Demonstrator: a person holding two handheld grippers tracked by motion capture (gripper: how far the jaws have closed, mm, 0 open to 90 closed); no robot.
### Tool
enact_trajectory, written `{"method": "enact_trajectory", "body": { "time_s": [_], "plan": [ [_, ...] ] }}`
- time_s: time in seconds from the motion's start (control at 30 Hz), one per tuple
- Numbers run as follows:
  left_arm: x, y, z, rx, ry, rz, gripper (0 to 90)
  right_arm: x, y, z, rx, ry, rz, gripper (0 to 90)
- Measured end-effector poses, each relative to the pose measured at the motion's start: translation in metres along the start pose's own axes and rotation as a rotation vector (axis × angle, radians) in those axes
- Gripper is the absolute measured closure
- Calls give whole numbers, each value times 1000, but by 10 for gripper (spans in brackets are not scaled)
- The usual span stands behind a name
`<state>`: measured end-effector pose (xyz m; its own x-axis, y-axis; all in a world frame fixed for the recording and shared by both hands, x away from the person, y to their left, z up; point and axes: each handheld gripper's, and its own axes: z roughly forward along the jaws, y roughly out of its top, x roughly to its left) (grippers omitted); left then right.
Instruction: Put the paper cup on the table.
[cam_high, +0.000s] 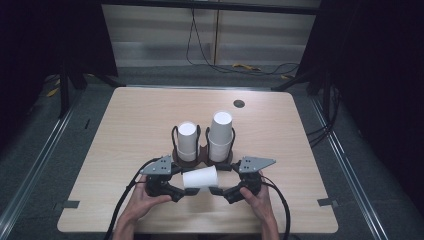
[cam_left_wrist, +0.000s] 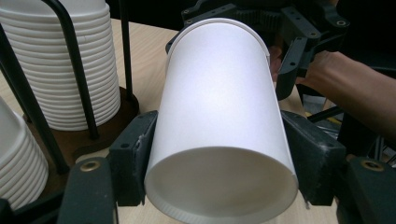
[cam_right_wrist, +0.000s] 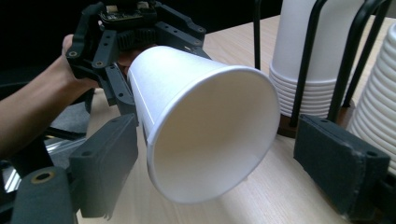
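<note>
A person at a light wooden desk (cam_high: 125, 150) holds a single white paper cup (cam_high: 200, 177) on its side between two handheld grippers, just in front of a dark wooden holder (cam_high: 202, 157) with black wire uprights. The left gripper (cam_high: 177, 192) pinches the cup near its closed base, both pads pressed against the cup wall, as the left gripper view shows. The right gripper (cam_high: 216, 190) sits at the cup's open mouth with its jaws spread; in the right gripper view one pad lies close beside the rim and the other stands well apart. In the holder, two stacks of white cups stand upside down side by side, the left stack (cam_high: 187, 141) shorter than the right stack (cam_high: 220, 136). A small dark round grommet (cam_high: 239, 104) marks the desk's far side.
</note>
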<state>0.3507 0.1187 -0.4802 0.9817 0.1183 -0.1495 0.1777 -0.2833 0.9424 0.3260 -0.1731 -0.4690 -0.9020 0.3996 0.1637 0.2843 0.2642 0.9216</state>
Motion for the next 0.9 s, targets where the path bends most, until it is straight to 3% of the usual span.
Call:
{"method": "enact_trajectory", "body": {
  "time_s": [0.23,0.57,0.9],
  "plan": [
    [-1,0,1,-13,-17,0,325,-2,1,0,-16,27,4,138],
    [-1,0,3,-16,-20,5,325,-5,2,11,22,83,10,134],
    [1,0,3,-24,-44,2,329,-8,3,10,5,123,8,192]
  ]
}}
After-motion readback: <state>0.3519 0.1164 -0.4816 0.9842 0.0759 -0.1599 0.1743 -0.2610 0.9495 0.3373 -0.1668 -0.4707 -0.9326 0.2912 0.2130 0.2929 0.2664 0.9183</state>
